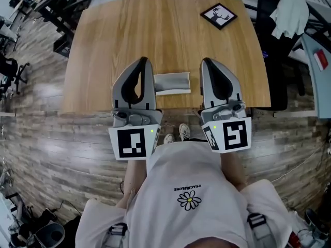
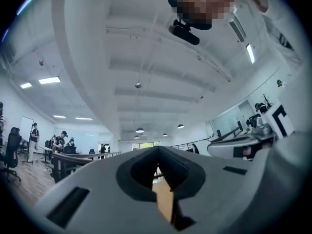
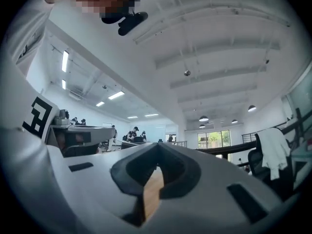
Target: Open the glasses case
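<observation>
Both tools are empty with jaws fully together: the left tool (image 1: 143, 61) and right tool (image 1: 206, 61) are off the counter (image 1: 155, 30), pointing roughly level, and each gripper view shows only a sliver of wood through the closed pads. The glasses case (image 1: 172, 83) lies flat near the counter's near edge, between the two tools and touching neither. It's grey, with a darker band on the far side and a paler strip on the near side. I can't tell from here whether that line is the lid seam or whether the lid is already cracked. Suggested approach: tip both tools down and spread the jaws before descending. Use one tool to pin or clamp the base at one short end, and put the other on the lid edge at the seam. Lift the lid in an arc about the hinge, not straight up, or the whole case will come with it. It sits close to the edge, so don't push toward the body. The framed deer print (image 1: 218, 15) is well clear.
</observation>
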Tool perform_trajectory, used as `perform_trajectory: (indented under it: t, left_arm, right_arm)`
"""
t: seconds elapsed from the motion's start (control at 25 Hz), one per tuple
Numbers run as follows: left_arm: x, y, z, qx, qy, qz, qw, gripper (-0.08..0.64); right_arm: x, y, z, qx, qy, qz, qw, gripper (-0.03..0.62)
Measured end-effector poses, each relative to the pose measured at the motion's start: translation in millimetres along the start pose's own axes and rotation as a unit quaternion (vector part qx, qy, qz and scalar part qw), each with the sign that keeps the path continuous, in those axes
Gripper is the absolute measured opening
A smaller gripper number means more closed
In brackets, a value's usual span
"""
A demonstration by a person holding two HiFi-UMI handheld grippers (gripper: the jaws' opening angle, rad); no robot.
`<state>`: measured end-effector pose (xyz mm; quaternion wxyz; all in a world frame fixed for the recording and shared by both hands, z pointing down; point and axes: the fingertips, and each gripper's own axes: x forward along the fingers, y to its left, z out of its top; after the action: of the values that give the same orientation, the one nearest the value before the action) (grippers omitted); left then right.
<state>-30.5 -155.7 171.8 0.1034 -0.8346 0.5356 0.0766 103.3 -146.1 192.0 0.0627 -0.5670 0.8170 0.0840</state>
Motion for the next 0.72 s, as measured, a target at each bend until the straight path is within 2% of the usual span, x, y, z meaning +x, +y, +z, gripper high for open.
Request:
perform_trajectory:
  t: [0.16, 0.32, 0.52, 0.72]
  left_arm:
    - [-2.6, -0.5, -8.4, 0.006, 0.014, 0.009, 0.9998, 0.017]
    - [-4.6, 2.5, -11.9, 0.007, 0.019, 0.013, 0.9997, 0.017]
    - [-3.3, -0.6, -11.8, 0.003, 0.017, 0.011, 0.9998, 0.017]
    - [2.0, -2.2, -6.4, 0.022, 0.017, 0.002, 0.9996, 0.016]
  right_arm:
    - [-11.1, 0.4, -12.6, -0.013, 0.012, -0.023, 1.000, 0.008]
    - [-12.4, 1.9, -16.2, -0.038, 0.020, -0.022, 0.999, 0.006]
    - [-12.1, 1.6, -17.3, -0.044, 0.024, -0.025, 0.998, 0.006]
    - [-7.5, 2.2, -24.4, -0.042, 0.035, -0.026, 0.998, 0.006]
